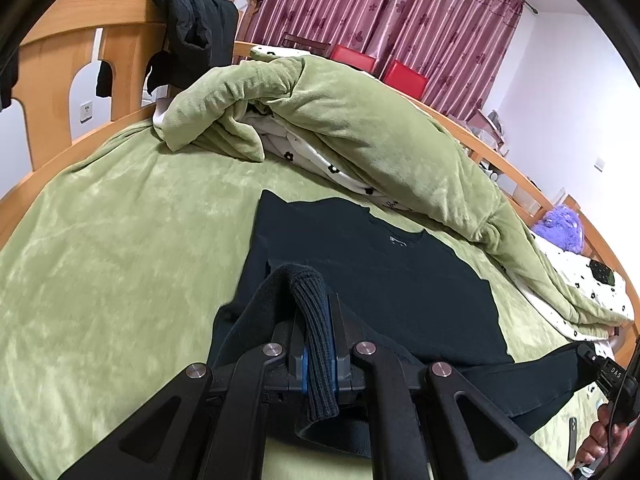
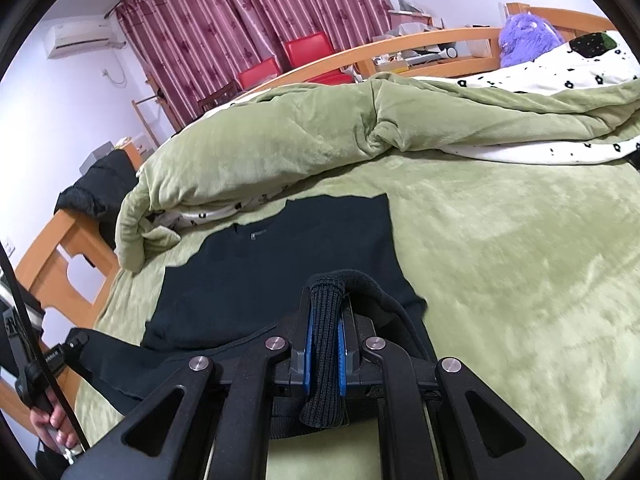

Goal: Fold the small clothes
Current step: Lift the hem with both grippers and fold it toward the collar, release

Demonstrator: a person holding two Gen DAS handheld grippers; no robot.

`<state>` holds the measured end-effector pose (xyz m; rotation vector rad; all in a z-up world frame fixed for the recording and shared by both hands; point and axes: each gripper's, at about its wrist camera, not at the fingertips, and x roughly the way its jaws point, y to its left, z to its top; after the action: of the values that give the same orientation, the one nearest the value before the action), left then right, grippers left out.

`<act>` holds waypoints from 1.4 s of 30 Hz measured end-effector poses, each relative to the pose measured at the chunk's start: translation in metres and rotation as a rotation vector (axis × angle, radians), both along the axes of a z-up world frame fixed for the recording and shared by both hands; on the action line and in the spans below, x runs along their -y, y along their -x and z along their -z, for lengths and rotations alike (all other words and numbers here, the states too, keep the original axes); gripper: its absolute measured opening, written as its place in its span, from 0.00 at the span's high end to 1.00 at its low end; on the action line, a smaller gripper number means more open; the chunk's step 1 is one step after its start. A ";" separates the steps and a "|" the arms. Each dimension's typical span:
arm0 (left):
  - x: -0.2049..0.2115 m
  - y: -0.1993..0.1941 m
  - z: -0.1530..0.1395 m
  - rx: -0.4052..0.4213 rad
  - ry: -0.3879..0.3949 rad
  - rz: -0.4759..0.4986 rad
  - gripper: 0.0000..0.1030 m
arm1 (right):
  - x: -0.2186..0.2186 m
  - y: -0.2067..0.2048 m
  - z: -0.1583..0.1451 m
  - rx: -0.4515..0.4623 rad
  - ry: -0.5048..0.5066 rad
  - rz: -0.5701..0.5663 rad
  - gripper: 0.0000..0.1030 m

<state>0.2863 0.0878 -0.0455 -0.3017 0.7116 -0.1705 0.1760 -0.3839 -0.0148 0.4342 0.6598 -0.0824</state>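
A bed [image 1: 100, 240] with a plush green cover and a wooden frame [image 1: 52, 52] is shown; maroon flowered curtains [image 1: 380, 12] hang at the far wall, with red chairs [image 1: 404, 76] before them. A green quilt [image 1: 360, 120] (white, flower-printed lining) is heaped along the far side. A black sweater [image 1: 380, 272] is spread flat near the middle. Its ribbed hem is pinched by the left gripper [image 1: 318, 320] and, at the other corner, by the right gripper [image 2: 325, 320].
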 end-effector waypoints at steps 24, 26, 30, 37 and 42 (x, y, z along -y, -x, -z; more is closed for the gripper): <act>0.027 -0.107 0.062 -0.112 -0.124 -0.028 0.90 | 0.003 -0.136 0.082 -0.134 0.112 -0.019 0.90; 0.029 -0.106 0.062 -0.114 -0.131 -0.022 0.80 | 0.003 -0.136 0.087 -0.152 0.130 -0.007 0.87; 0.035 -0.100 0.060 -0.112 -0.160 -0.018 0.60 | 0.003 -0.127 0.091 -0.175 0.147 0.000 0.75; 0.049 -0.073 0.050 -0.067 -0.203 0.014 0.42 | -0.003 -0.088 0.088 -0.168 0.178 -0.011 0.58; 0.053 -0.049 0.046 -0.072 -0.201 0.022 0.38 | -0.010 -0.059 0.088 -0.165 0.179 -0.025 0.57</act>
<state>0.3357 0.0352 -0.0915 -0.1086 0.7975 -0.1082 0.2349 -0.3736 -0.1024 0.2476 0.8128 -0.1533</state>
